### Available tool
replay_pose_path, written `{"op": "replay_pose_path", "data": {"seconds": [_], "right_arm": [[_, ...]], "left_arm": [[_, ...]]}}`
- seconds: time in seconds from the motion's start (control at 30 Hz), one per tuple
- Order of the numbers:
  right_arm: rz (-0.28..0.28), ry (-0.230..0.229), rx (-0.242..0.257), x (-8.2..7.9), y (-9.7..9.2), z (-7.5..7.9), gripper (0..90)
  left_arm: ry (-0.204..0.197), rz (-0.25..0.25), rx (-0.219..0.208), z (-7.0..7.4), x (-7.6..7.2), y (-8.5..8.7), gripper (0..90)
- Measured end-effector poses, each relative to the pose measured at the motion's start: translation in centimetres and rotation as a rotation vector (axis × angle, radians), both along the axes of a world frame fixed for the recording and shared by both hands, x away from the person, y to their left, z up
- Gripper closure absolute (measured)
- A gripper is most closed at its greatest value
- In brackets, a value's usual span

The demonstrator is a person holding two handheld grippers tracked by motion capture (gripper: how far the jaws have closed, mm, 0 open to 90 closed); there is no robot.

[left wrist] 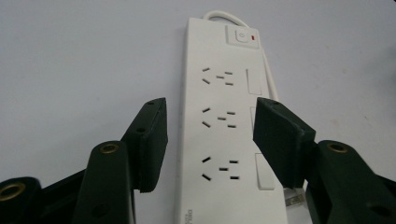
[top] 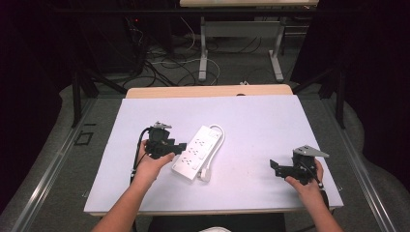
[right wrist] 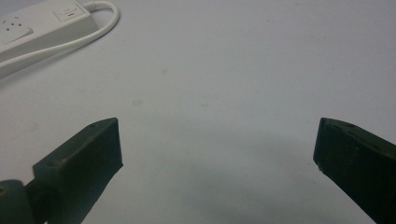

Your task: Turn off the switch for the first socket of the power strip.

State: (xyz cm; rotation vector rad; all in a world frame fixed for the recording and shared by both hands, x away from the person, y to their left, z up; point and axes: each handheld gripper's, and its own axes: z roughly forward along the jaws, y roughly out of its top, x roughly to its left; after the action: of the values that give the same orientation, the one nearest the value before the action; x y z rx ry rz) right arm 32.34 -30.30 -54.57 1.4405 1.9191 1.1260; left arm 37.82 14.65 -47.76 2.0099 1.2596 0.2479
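— On the left half of the pale sheet-covered table, what was there?

— The left gripper, black, two-jawed and held in the person's left hand, sat just beside the long white plastic power strip, its jaws pointing at the strip's near left edge.

— Were its jaws closed on it?

— No. In the left gripper view the two black pads stood partly apart, roughly half open, one either side of the strip's width. The power strip ran between them, but I couldn't tell that either pad pressed on it; the left one looked clear of the edge.

— And the strip itself?

— It lay flat near the middle of the table, slanted, with its switch end away from the person and its white cable looped round its right side back to a plug by the near end.

— Further right?

— The right gripper, in the right hand, rested near the table's front right corner, well apart from the strip. Its jaws stood wide, with bare table between them.
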Motion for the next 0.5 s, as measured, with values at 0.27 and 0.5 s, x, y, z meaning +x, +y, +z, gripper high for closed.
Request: {"op": "replay_pose_path", "data": {"seconds": [0.27,0.5], "right_arm": [[-0.001,0.001,-0.001,0.0,0.0,0.0,0.5],[0.006,0.008,0.001,0.0,0.0,0.0,0.5]], "left_arm": [[-0.019,0.030,-0.003,0.2,-0.1,1.8,43.6],[-0.015,0.034,-0.029,0.1,-0.3,2.9,34.1]]}}
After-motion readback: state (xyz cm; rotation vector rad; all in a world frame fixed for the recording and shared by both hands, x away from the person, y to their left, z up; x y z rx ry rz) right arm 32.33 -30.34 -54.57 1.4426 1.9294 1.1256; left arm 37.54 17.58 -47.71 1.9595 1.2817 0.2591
